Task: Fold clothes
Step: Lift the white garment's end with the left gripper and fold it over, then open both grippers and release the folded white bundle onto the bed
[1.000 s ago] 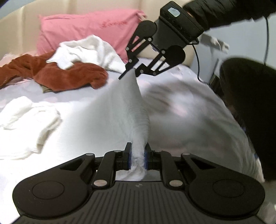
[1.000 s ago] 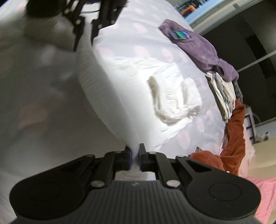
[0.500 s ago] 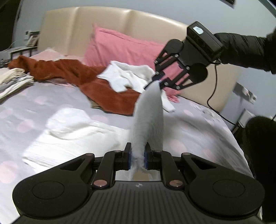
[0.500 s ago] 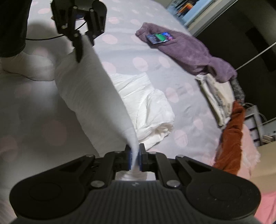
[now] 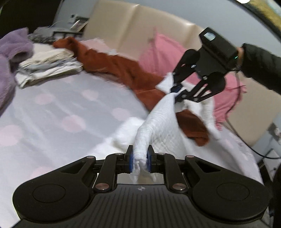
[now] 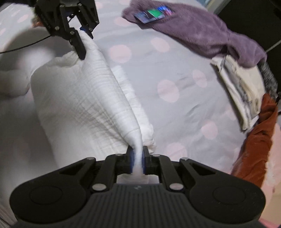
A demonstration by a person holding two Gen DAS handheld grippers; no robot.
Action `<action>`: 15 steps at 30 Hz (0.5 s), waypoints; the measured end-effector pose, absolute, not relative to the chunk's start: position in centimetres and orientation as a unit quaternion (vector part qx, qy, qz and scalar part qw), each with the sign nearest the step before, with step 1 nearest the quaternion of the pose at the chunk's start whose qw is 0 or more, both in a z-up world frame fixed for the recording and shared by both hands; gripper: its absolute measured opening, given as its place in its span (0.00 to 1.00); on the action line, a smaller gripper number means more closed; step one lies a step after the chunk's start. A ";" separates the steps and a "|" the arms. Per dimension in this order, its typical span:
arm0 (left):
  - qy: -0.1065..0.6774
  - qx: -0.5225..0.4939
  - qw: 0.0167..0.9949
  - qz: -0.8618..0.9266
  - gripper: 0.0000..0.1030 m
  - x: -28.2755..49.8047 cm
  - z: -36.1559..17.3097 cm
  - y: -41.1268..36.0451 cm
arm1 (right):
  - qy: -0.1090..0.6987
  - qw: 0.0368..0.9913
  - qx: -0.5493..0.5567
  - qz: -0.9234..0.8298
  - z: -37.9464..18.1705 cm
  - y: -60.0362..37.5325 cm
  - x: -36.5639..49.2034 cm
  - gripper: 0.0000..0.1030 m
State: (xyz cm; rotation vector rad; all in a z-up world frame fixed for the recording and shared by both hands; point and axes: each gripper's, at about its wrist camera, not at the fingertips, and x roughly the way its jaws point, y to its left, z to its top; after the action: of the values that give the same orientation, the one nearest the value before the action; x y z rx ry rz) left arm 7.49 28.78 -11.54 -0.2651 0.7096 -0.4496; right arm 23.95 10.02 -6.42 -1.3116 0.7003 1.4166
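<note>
A white crinkled garment point(image 5: 158, 119) point(image 6: 84, 98) hangs stretched between both grippers above the bed. My left gripper point(image 5: 140, 160) is shut on one end of it, a bunch of cloth pinched between the blue pads. My right gripper point(image 6: 137, 162) is shut on the other end. Each wrist view shows the opposite gripper: the right gripper point(image 5: 177, 92) at upper right in the left view, held by a dark sleeve point(image 5: 261, 66), and the left gripper point(image 6: 82, 42) at upper left in the right view. The cloth's lower part drapes onto the bed.
The bed has a grey sheet with pink dots point(image 5: 61, 105) point(image 6: 175, 84). A rust-brown garment point(image 5: 123, 70) point(image 6: 258, 140), a pink pillow point(image 5: 163, 54), a folded pile point(image 5: 47, 66) point(image 6: 242, 93) and a purple fleece point(image 6: 202, 33) with a phone point(image 6: 151, 14) lie around. More white cloth point(image 5: 209, 112) lies by the pillow.
Both grippers have swung toward the pile side of the bed with the white garment still held taut between them. The garment now hangs lower, draping over the sheet.
</note>
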 end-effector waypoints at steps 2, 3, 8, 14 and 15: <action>0.356 -0.121 0.905 -0.200 0.13 8.7 -12.7 29.7 | 0.303 0.516 -0.546 0.586 -7.3 11.6 25.0 0.14; 0.361 -0.113 0.905 -0.192 0.13 9.1 -13.1 30.1 | 0.309 0.516 -0.546 0.584 -7.7 12.3 25.5 0.16; 0.374 -0.124 0.905 -0.158 0.14 10.5 -14.4 31.9 | 0.321 0.520 -0.549 0.570 -9.8 15.9 27.6 0.17; 0.435 -0.106 0.888 -0.107 0.20 12.1 -16.9 31.6 | 0.319 0.542 -0.578 0.520 -14.8 17.7 27.7 0.36; 0.435 -0.105 0.888 -0.104 0.22 12.1 -17.1 31.7 | 0.311 0.546 -0.586 0.511 -15.7 17.7 27.3 0.37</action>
State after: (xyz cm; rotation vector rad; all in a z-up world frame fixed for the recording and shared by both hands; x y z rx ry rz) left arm 12.12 31.67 -17.09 -0.2191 0.9042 -0.2155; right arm 27.32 17.69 -15.70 -1.3906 0.7377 1.2125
